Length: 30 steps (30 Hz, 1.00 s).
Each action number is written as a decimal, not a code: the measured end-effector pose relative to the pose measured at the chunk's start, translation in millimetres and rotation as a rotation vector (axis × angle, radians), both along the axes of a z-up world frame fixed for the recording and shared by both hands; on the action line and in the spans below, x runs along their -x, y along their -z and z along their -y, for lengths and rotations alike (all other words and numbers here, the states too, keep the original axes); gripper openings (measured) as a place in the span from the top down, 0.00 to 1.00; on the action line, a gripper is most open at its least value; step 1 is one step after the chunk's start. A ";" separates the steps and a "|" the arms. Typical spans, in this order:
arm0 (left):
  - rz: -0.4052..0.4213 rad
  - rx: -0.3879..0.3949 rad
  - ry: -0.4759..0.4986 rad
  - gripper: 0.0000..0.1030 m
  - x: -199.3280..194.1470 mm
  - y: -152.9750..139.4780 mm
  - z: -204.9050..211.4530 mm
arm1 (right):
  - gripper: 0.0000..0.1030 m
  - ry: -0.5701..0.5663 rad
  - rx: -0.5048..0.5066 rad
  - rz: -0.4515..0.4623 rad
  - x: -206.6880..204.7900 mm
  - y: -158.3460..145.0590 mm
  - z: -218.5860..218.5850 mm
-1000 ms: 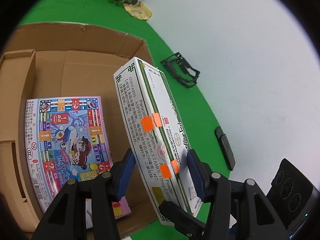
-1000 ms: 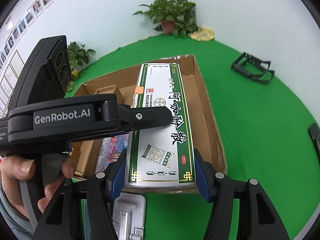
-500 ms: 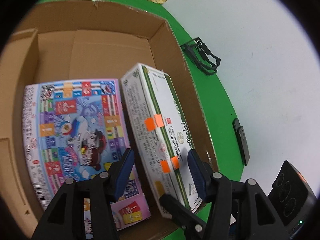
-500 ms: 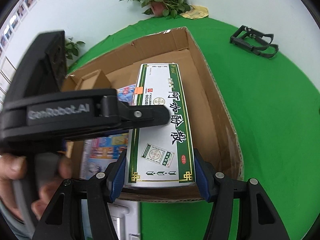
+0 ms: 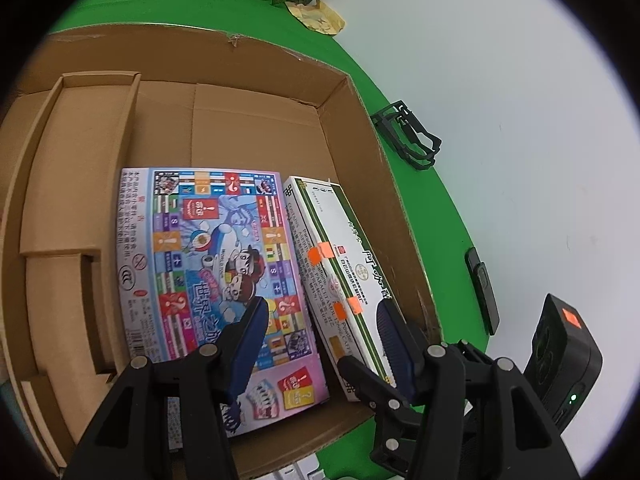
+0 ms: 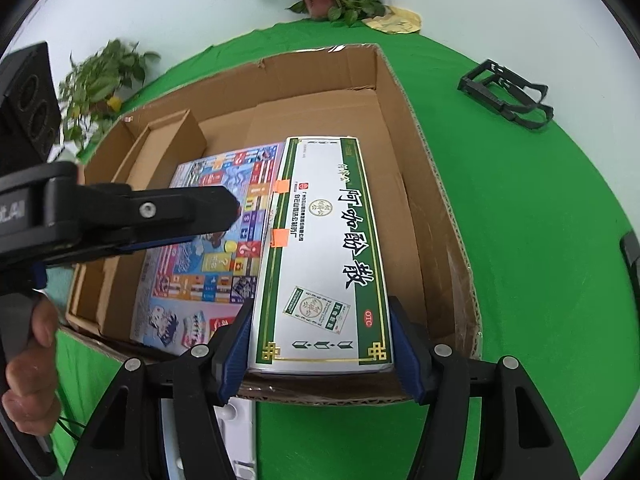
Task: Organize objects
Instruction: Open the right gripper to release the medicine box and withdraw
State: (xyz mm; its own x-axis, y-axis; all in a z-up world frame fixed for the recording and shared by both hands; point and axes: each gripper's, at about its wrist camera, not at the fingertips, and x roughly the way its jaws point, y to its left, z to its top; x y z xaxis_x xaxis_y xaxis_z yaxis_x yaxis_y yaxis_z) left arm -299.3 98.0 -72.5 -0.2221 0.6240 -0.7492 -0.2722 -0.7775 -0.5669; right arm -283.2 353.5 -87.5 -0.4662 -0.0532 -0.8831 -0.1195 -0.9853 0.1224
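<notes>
Setting the green-and-white medicine box (image 6: 320, 256) down in the cardboard box (image 6: 436, 200), looks like the release is basically happening rn. Right gripper (image 6: 320, 340) has its blue fingers (image 6: 234, 344) on either side of the near short end of the medicine box, and they're opening up, box still between them but imo barely any pinch left. Medicine box lies flat-ish on the carton floor, right side of it, just beside the colourful board game (image 5: 212, 264), which sits to its left. Its long axis runs straight away from the right fingers toward the far wall, so pulling straight back and up should clear it w/o dragging. Left gripper (image 5: 316, 344) hovers over the seam between game and medicine box, fingers spread, pinching nothing afaict; one finger over the game, the other over the medicine box's top. Right hand's clearly the nearer one. Carton sits on the green-covered bench (image 6: 540, 280). Watch the near carton wall, it's tight under the right fingers.
</notes>
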 end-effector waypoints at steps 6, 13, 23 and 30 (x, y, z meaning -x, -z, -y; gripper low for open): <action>-0.038 0.021 -0.006 0.46 -13.5 -8.8 8.8 | 0.26 -0.061 -0.008 0.002 -7.3 -4.5 13.5; -0.202 0.075 -0.015 0.46 -49.5 -43.2 20.3 | 0.03 -0.058 -0.004 -0.075 -30.9 -20.5 14.3; -0.351 0.130 -0.026 0.43 -88.1 -71.2 29.3 | 0.00 -0.097 0.036 -0.090 -10.2 -35.2 17.1; -0.335 0.151 -0.059 0.43 -82.4 -57.8 43.6 | 0.00 -0.081 0.053 0.020 14.8 -7.0 14.1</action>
State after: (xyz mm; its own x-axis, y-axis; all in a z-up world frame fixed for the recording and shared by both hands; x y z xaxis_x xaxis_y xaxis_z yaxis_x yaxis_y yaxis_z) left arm -216.8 54.4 -14.7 -0.5032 0.4905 -0.7114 -0.3752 -0.8656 -0.3315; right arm -297.9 339.4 -80.5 -0.4411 -0.1367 -0.8870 -0.0426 -0.9840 0.1729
